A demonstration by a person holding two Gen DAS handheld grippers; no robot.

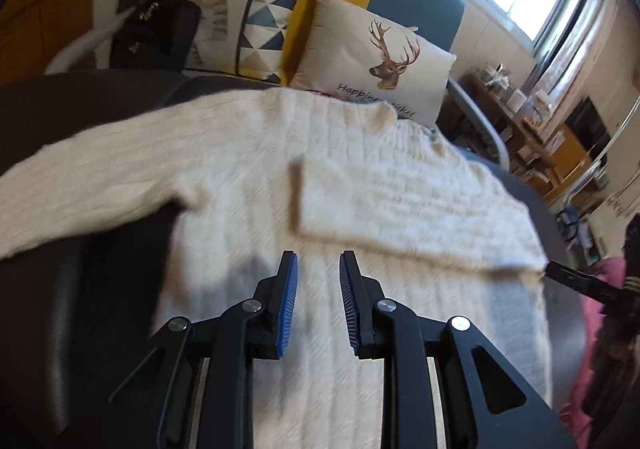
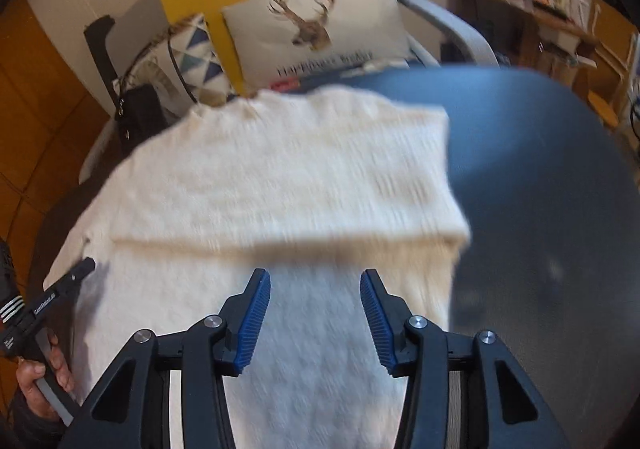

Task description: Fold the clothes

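While the cream cable-knit sweater point(image 1: 256, 185) lies flat across the dark round desk point(image 1: 80, 289), the left wrist view shows one sleeve already folded in over the chest and the other spread toward the desk's left edge, likely waiting its turn. The left gripper point(image 1: 318, 269) hovers over the lower body, fingers apart with nothing between them. A deer-print cushion point(image 1: 380, 57) and a black handbag point(image 1: 156, 33), contents unseen, sit beyond the far edge.

From the right wrist view, the right gripper point(image 2: 316, 285) hangs above the sweater point(image 2: 280, 177) near the folded sleeve, fingers spread and empty; the person's hand point(image 2: 44, 381) grips the other tool at the desk's point(image 2: 540, 169) left edge.
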